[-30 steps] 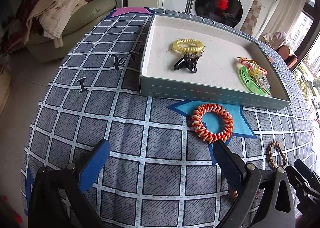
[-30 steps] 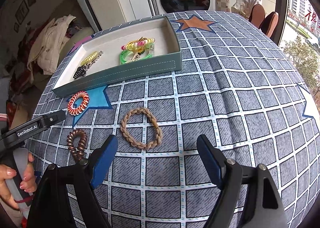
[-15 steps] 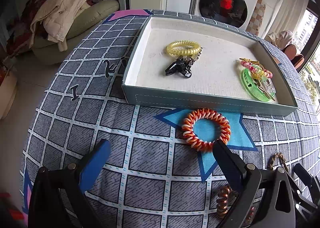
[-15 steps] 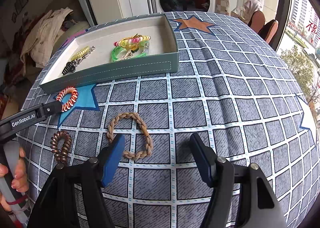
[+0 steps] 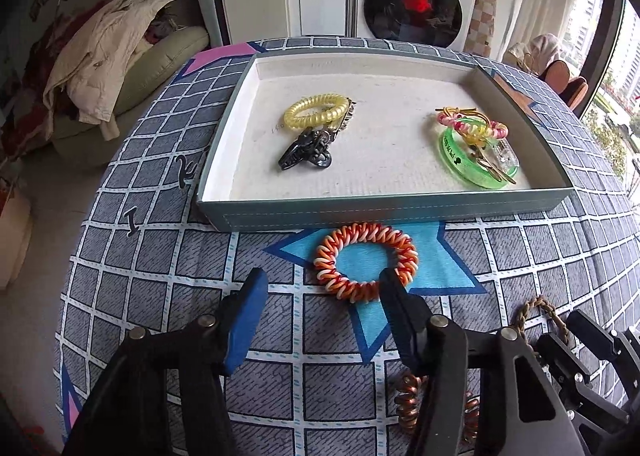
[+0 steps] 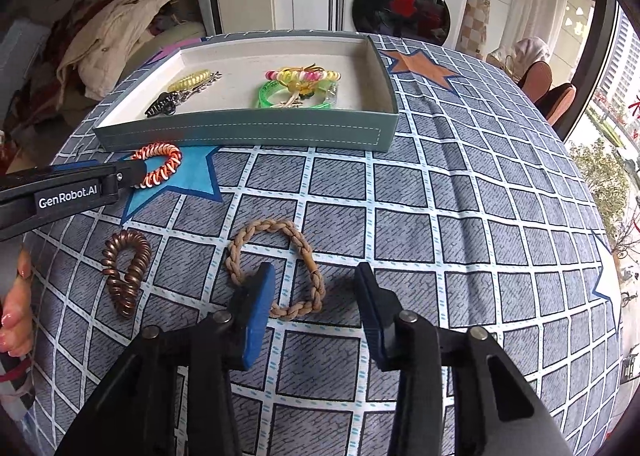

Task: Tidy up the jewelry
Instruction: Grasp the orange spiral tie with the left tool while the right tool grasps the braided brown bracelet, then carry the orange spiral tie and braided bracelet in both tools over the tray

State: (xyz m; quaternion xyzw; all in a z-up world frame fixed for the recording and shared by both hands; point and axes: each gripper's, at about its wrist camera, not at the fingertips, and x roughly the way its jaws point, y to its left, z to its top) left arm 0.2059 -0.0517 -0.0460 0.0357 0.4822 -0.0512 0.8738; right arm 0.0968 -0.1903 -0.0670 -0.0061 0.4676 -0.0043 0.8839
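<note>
An orange-and-white spiral hair tie [image 5: 366, 262] lies on a blue star just in front of the grey-green tray [image 5: 384, 211]. My left gripper [image 5: 322, 288] is open, its right finger over the tie's near right side. A tan braided ring [image 6: 276, 268] lies on the cloth; my right gripper [image 6: 314, 284] is open above its near part, left finger inside the ring. A copper spiral tie [image 6: 124, 268] lies to its left. The tray [image 6: 248, 133] holds a yellow spiral tie [image 5: 318, 111], a black clip [image 5: 306, 147] and a green bangle [image 5: 472, 163] with other pieces.
The round table wears a grey checked cloth [image 6: 460, 215] that drops off at the edges. A washing machine [image 5: 416, 3] and white cabinet stand behind the table. A sofa with piled clothes [image 5: 104, 55] is at the left. Chairs [image 6: 548, 91] stand at the right.
Both grippers have moved forward and down. The left one has reached the orange tie and narrowed somewhat. The right one has come over the braided ring, jaws narrower than before.
</note>
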